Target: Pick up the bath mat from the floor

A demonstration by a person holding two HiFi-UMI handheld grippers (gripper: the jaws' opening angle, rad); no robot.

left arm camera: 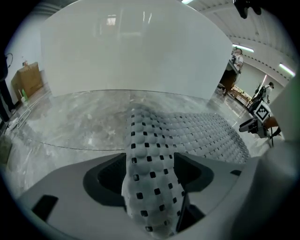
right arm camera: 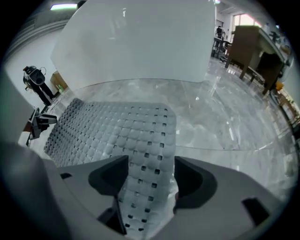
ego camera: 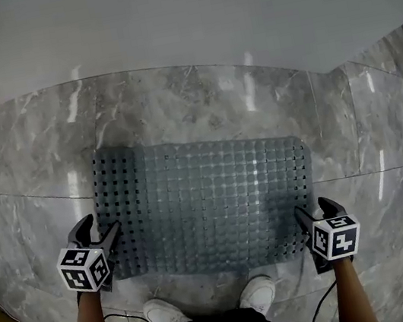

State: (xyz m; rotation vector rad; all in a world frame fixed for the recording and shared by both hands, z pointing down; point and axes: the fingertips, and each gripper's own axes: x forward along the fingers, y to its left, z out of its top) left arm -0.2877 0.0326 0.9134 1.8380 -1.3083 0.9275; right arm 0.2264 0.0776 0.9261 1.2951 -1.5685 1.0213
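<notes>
Here, the perforated bath mat (ego camera: 205, 202) lies on the marble floor (ego camera: 26, 172), its two near corners curling up between the spread, unclamped fingers of my left gripper (ego camera: 101, 224) and right gripper (ego camera: 310, 208); it looks light and floppy, so I would pinch there.

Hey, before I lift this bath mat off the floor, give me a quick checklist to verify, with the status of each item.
1. Bath mat corner between the left hand-held gripper jaws: ok, a humped fold sits there.
2. Corner between the right hand-held gripper jaws: ok.
3. Jaws clamped on the bath mat: not ok, both stand wide apart.
4. Nothing lying on the bath mat: ok.
5. Shoes off it: ok, just behind its near edge.
6. Bath mat free of the floor: cannot tell.
</notes>
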